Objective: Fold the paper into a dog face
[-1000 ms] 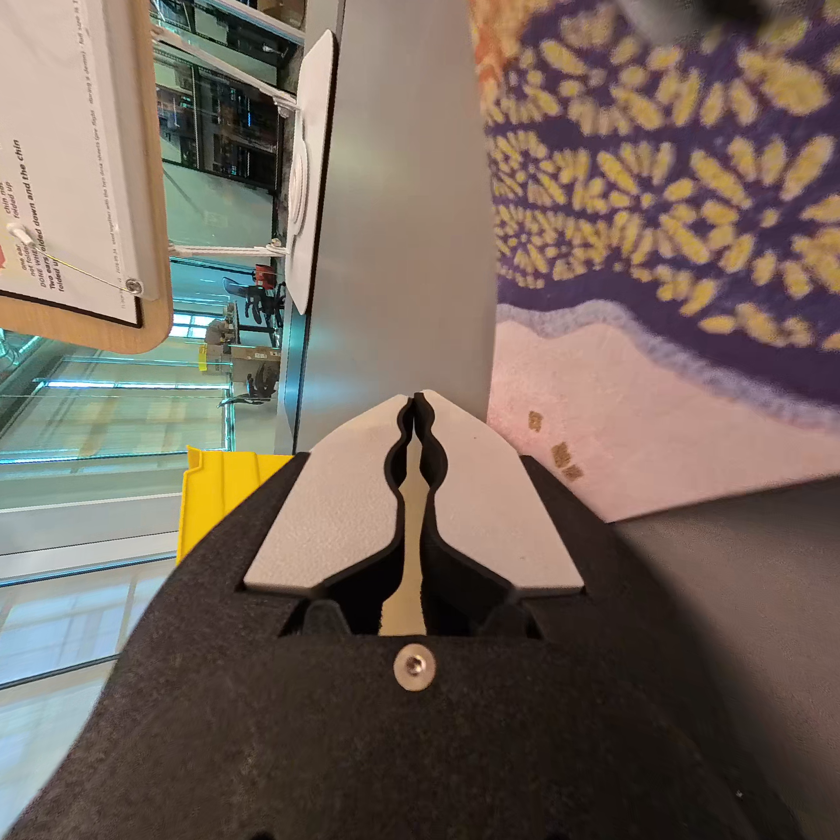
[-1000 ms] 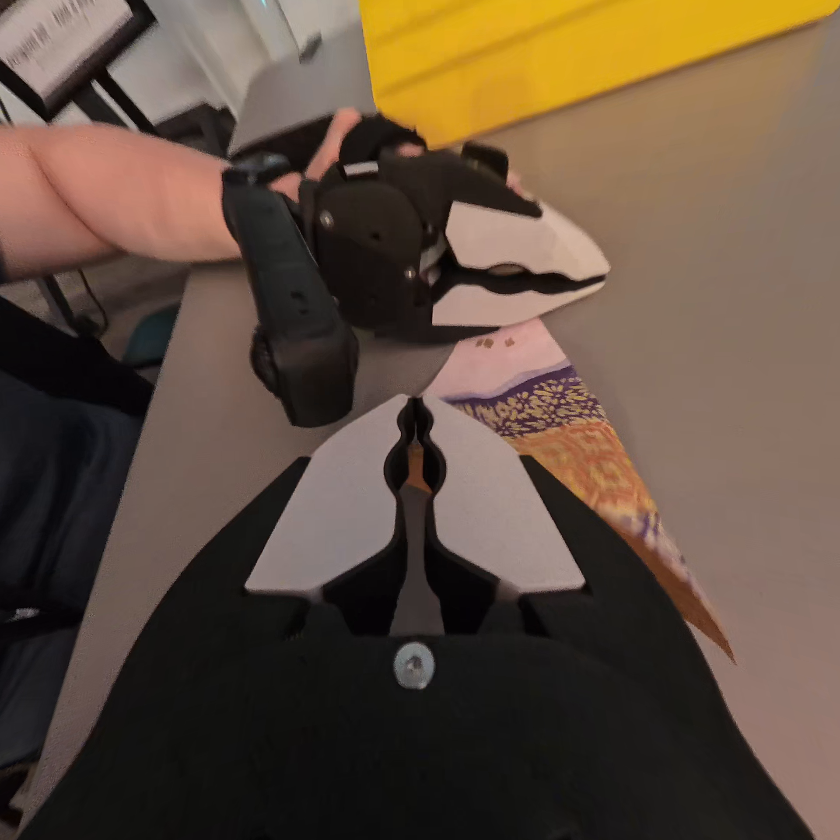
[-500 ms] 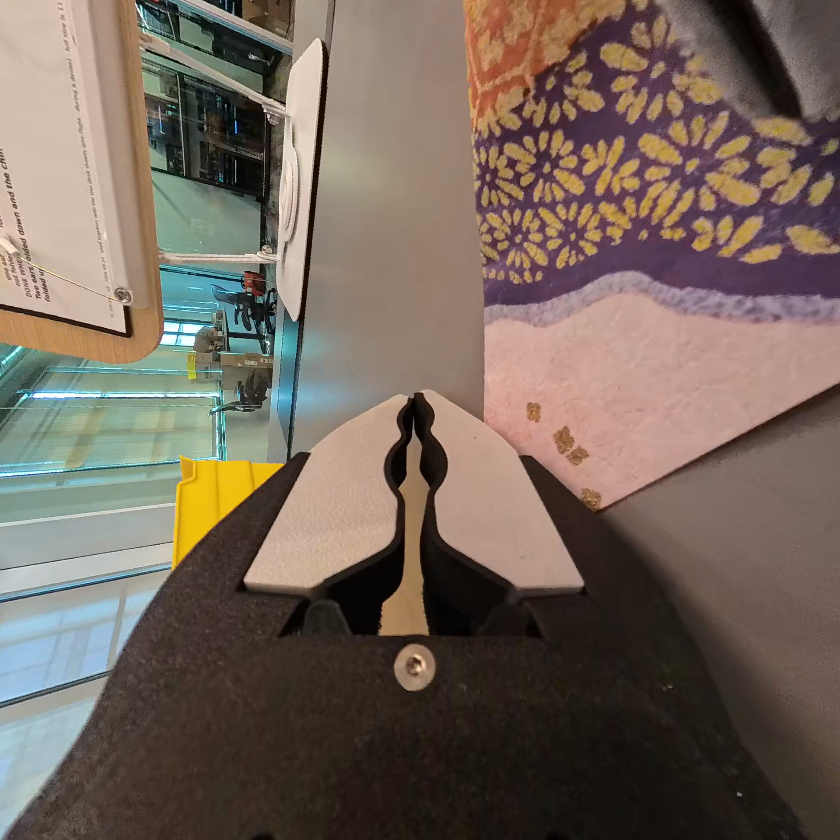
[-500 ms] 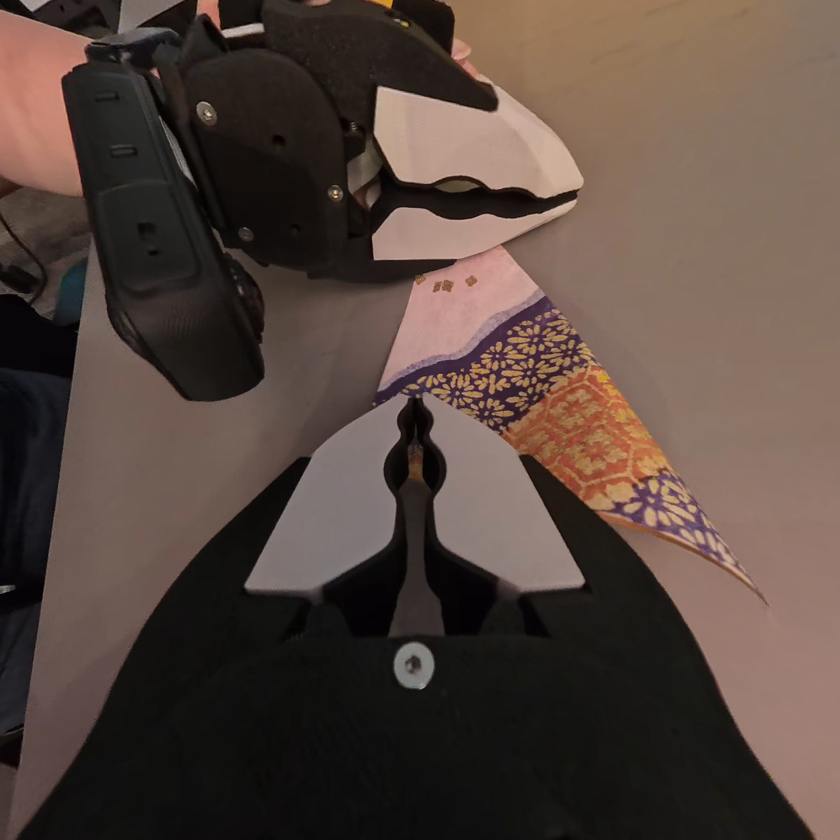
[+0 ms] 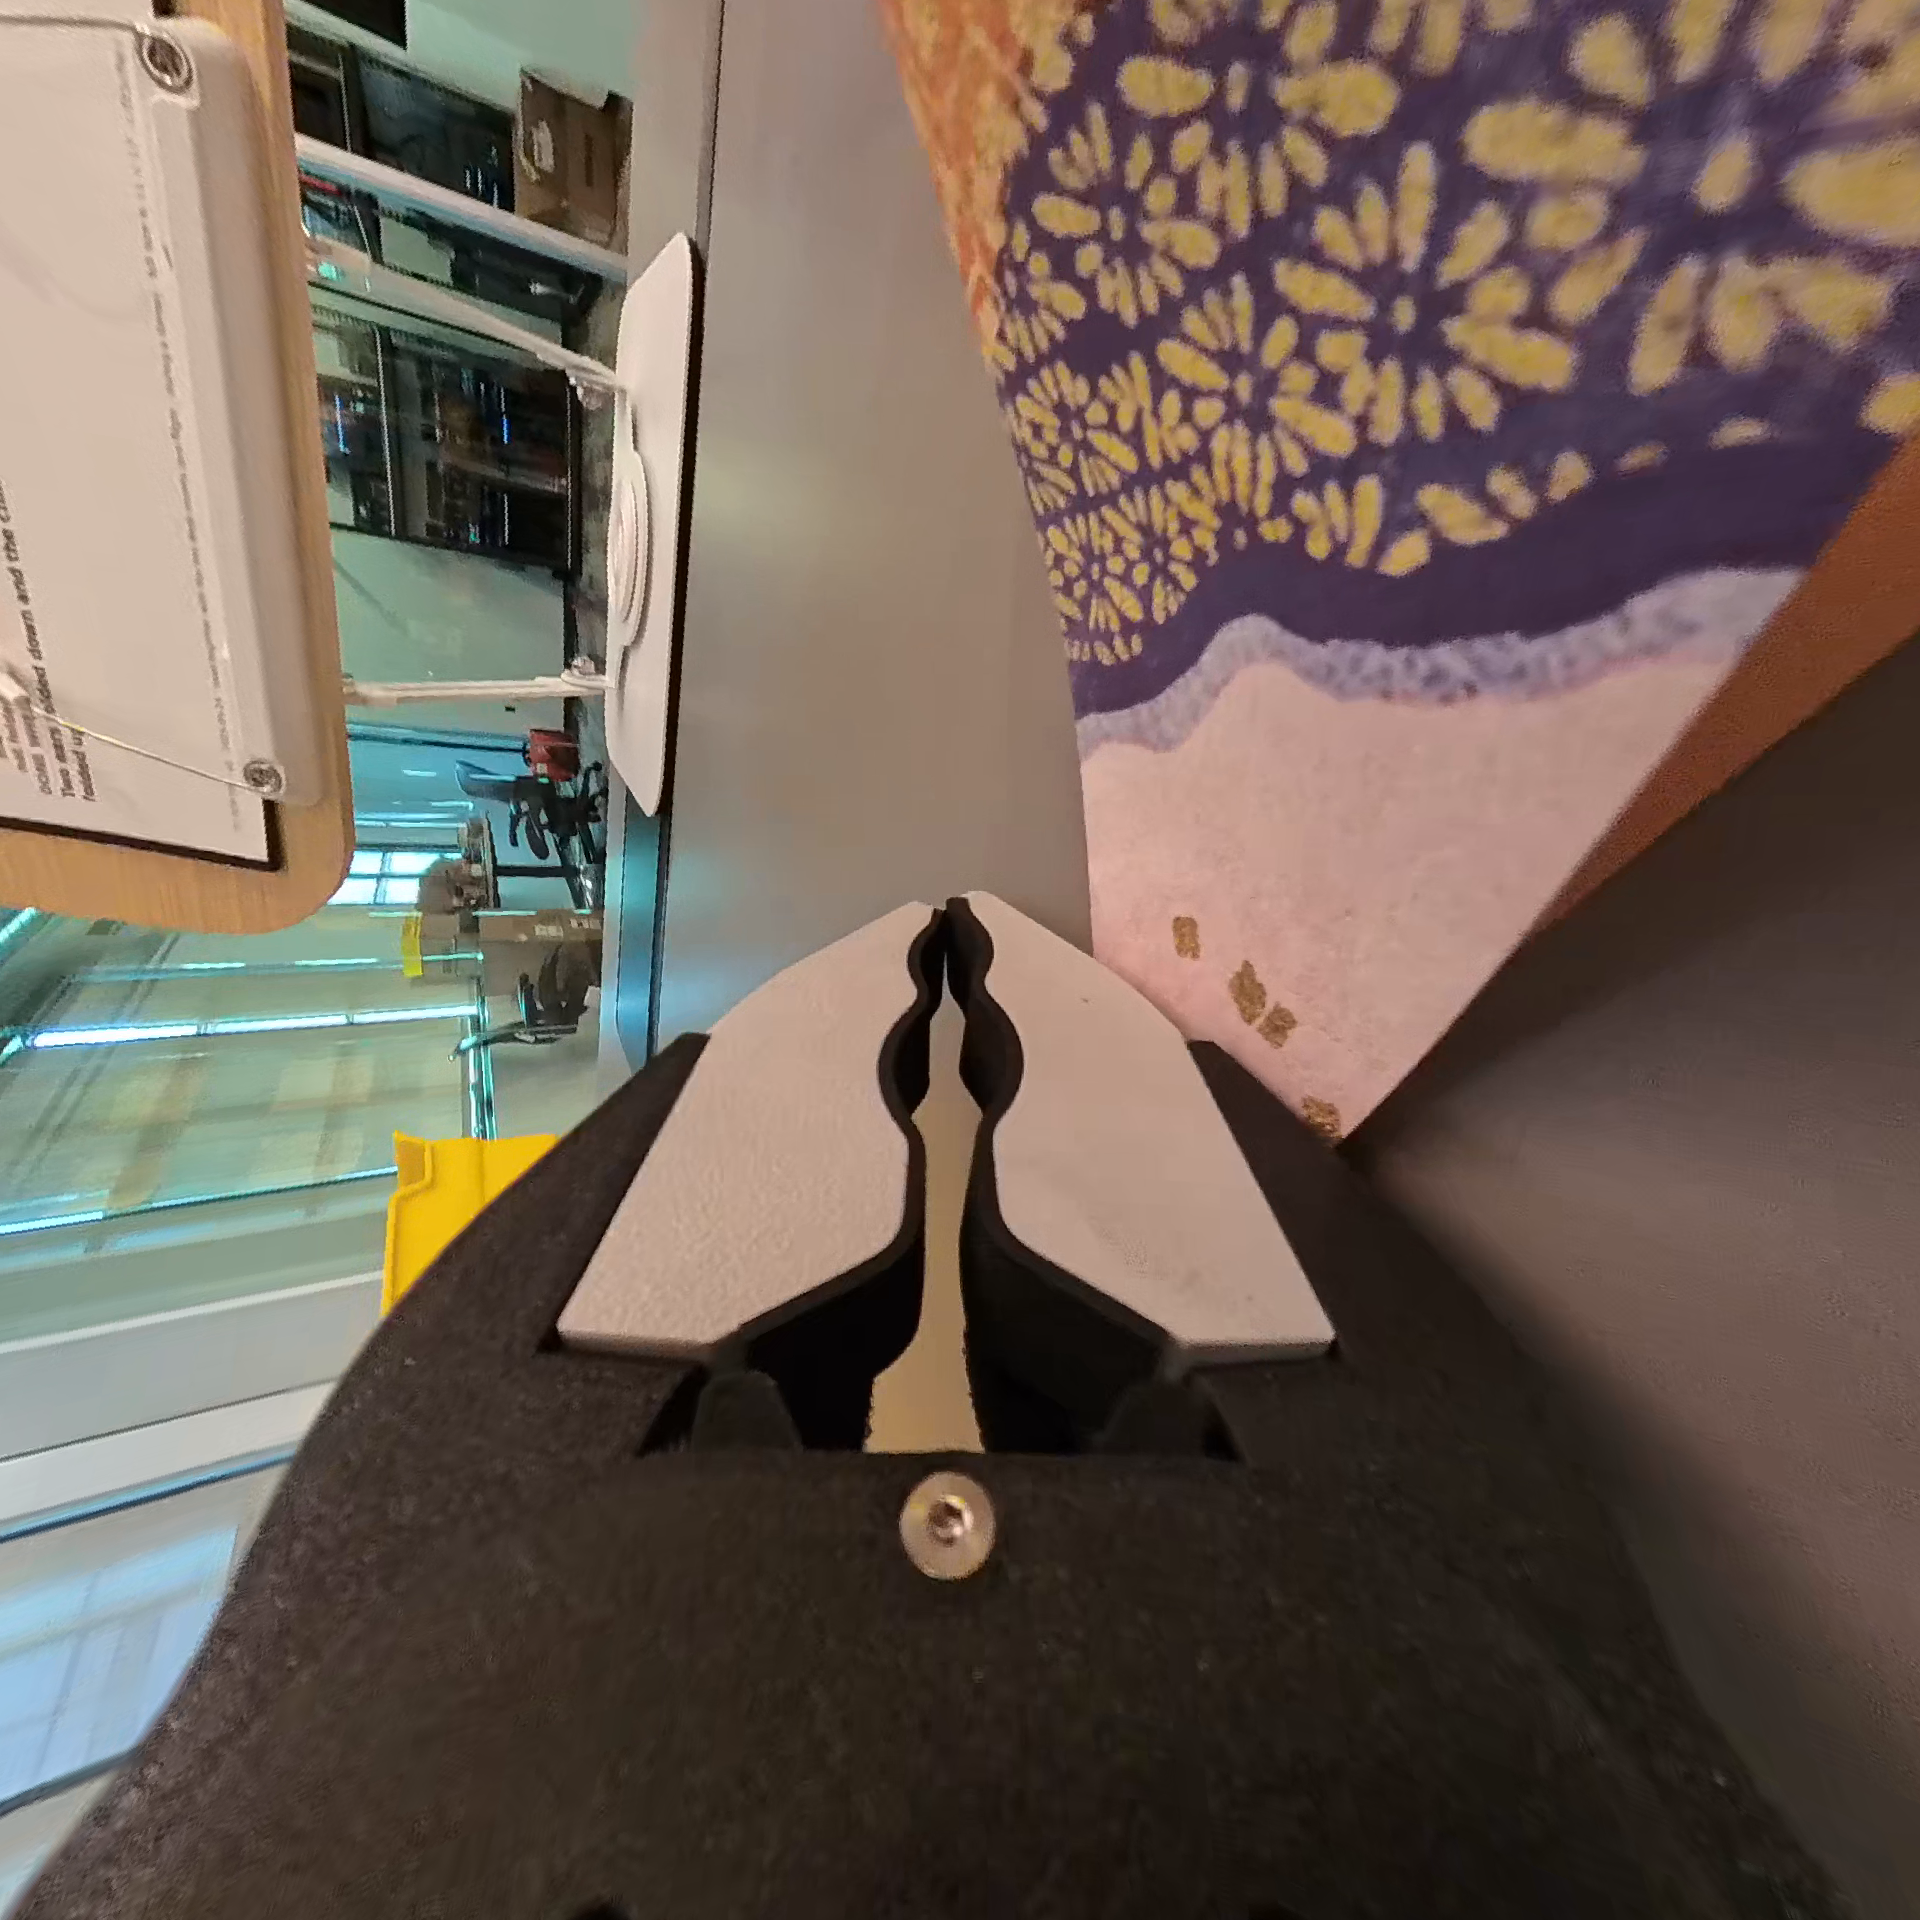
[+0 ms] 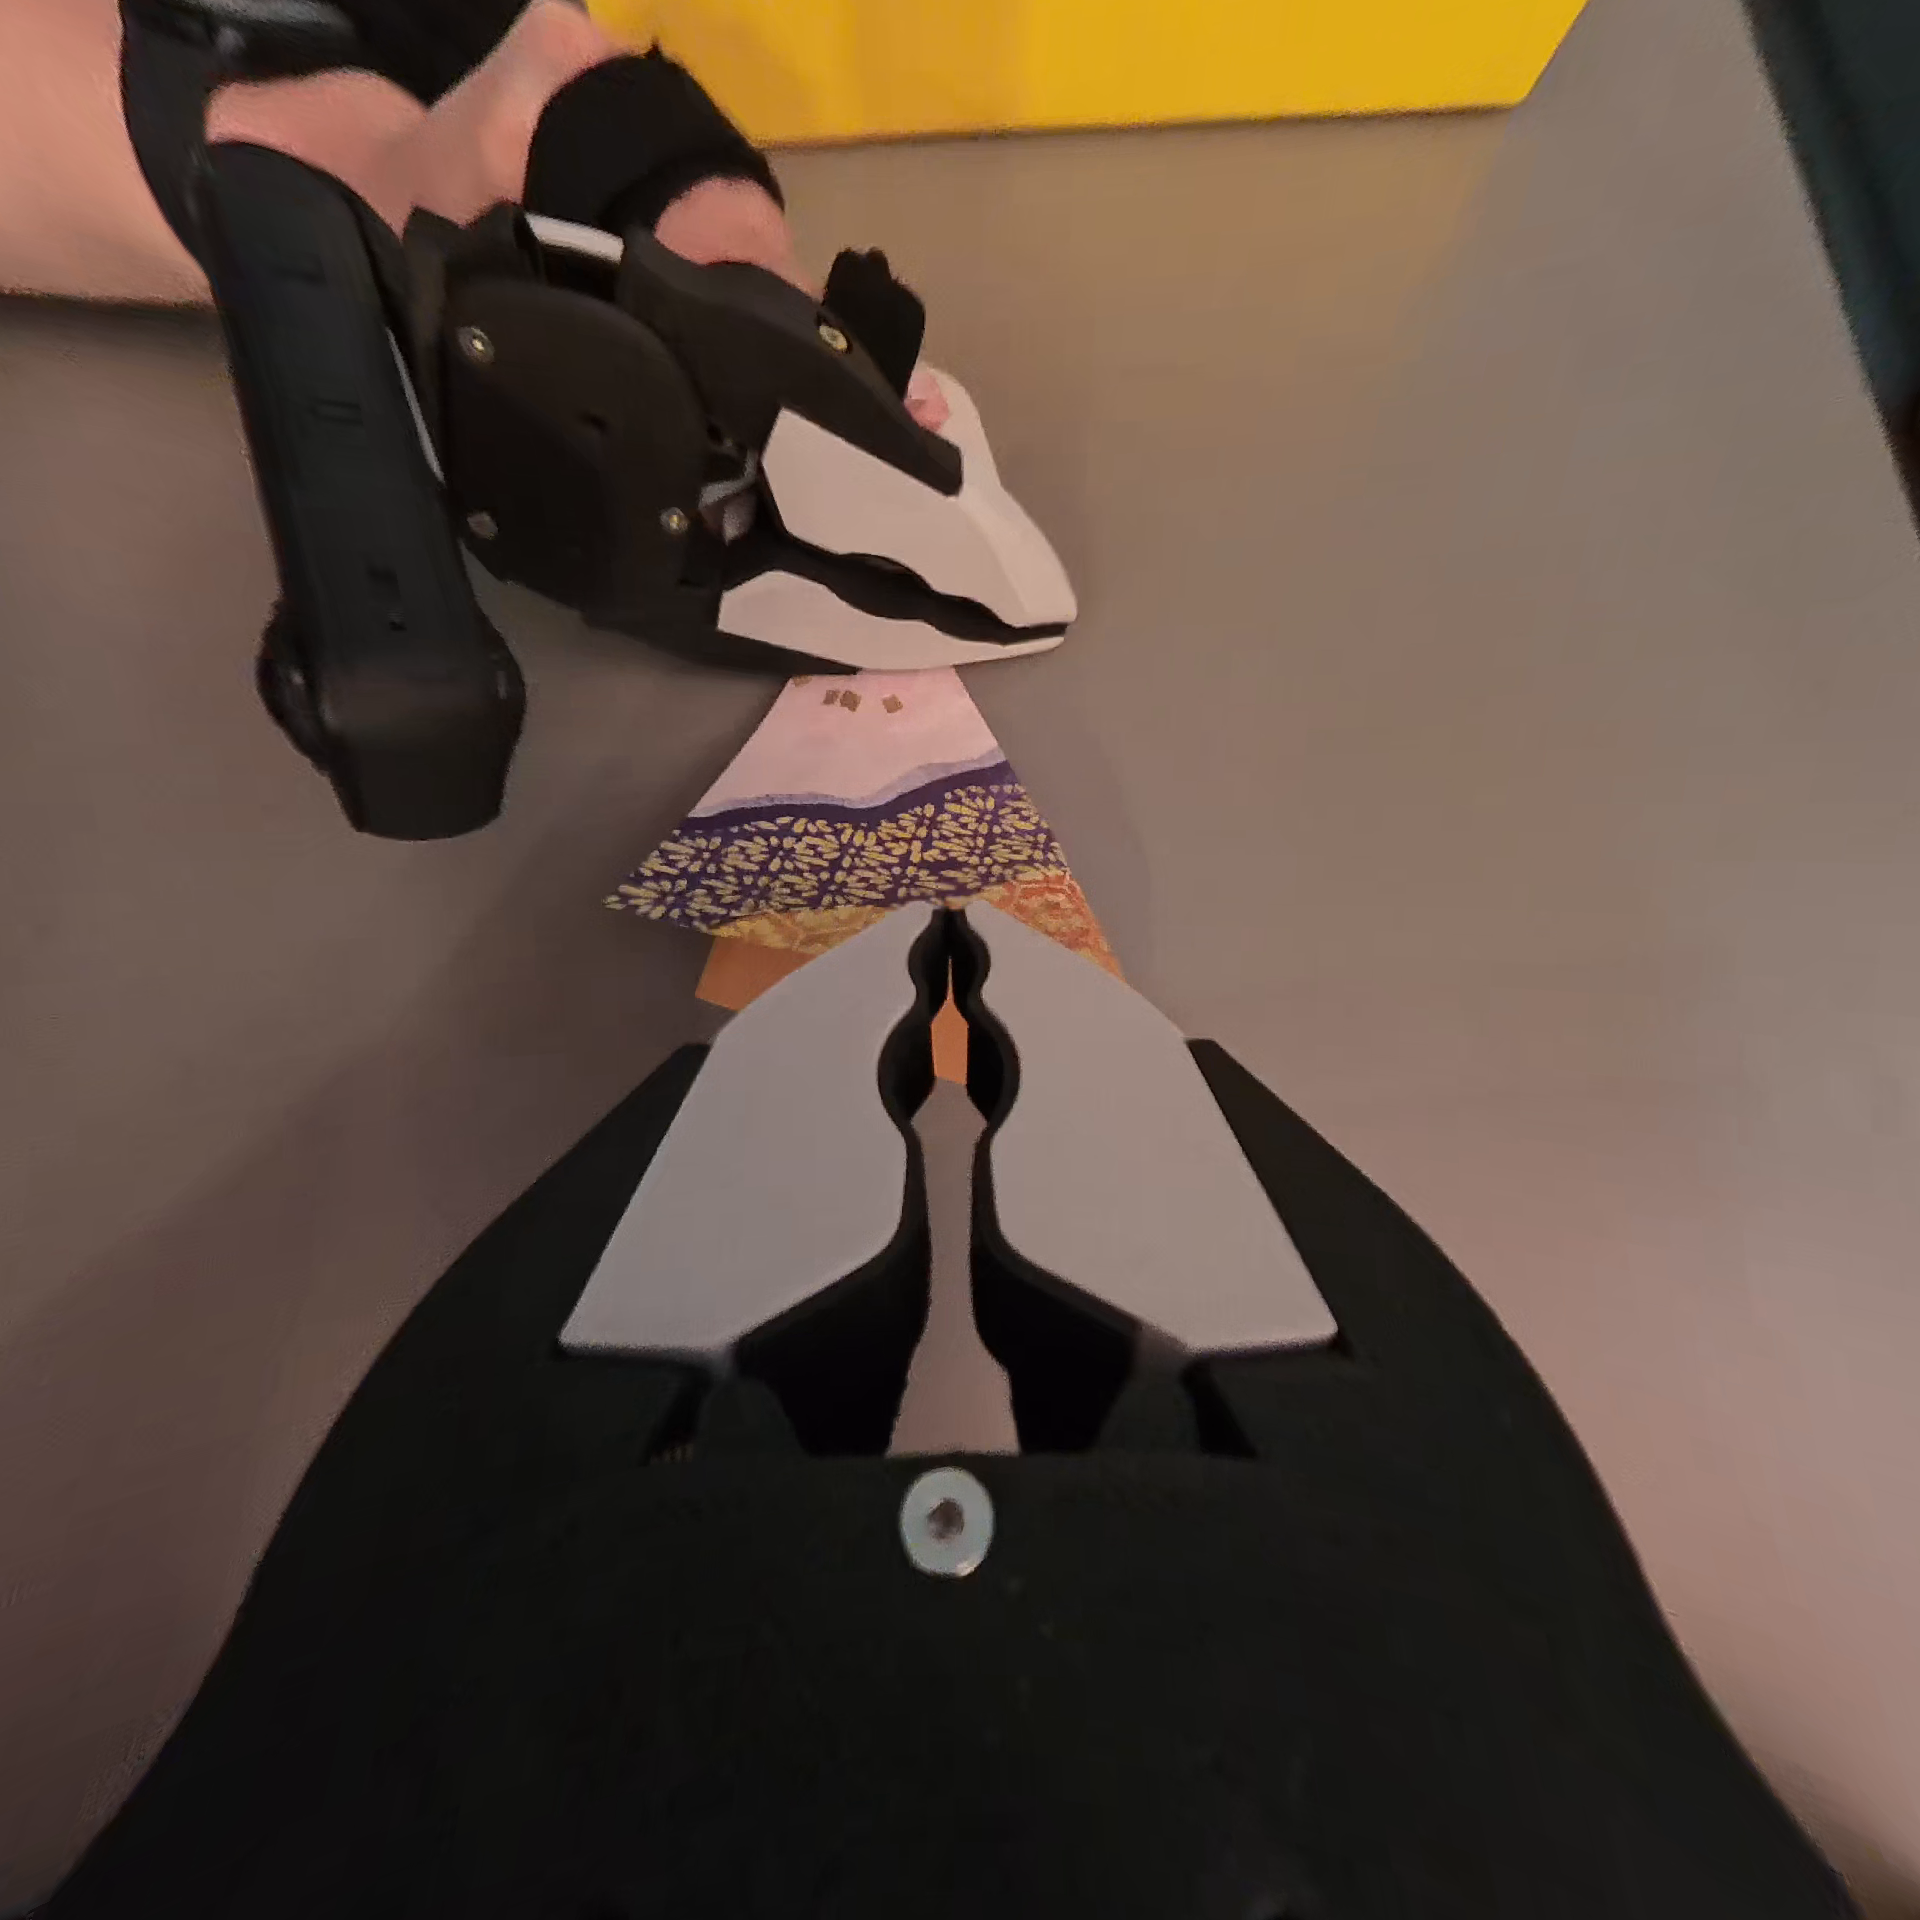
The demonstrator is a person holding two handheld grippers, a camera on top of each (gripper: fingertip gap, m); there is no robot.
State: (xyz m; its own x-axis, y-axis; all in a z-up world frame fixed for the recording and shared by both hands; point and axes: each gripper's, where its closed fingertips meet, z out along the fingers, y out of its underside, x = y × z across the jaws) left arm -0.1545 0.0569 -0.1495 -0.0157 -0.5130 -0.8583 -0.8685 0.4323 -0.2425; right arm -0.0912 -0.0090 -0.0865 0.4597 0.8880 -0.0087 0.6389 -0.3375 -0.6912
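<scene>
The folded patterned paper (image 6: 862, 831) lies on the grey table (image 6: 1455, 727), with a pale tip, a purple flowered band and an orange part. It fills the upper right of the left wrist view (image 5: 1403, 468). My left gripper (image 5: 948, 914) is shut and lies on its side. In the right wrist view (image 6: 1044, 623) it rests on the paper's pale tip. My right gripper (image 6: 948, 920) is shut at the paper's near orange edge and seems to pinch it. A plain orange underside (image 6: 748, 966) shows below its tips, and the rest of the paper is hidden under it.
A yellow bin (image 6: 1039, 62) stands at the table's far edge and shows in the left wrist view (image 5: 447, 1216). A wooden board holding an instruction sheet (image 5: 156, 468) and a white stand (image 5: 649, 520) are beyond the table. A person's hand (image 6: 468, 135) holds the left gripper. Some 12 cm of space lies between my two pairs of fingers.
The right gripper moved forward along the paper. The paper's long near corner is out of sight and a plain orange underside now shows. The left gripper stays shut on the pale tip.
</scene>
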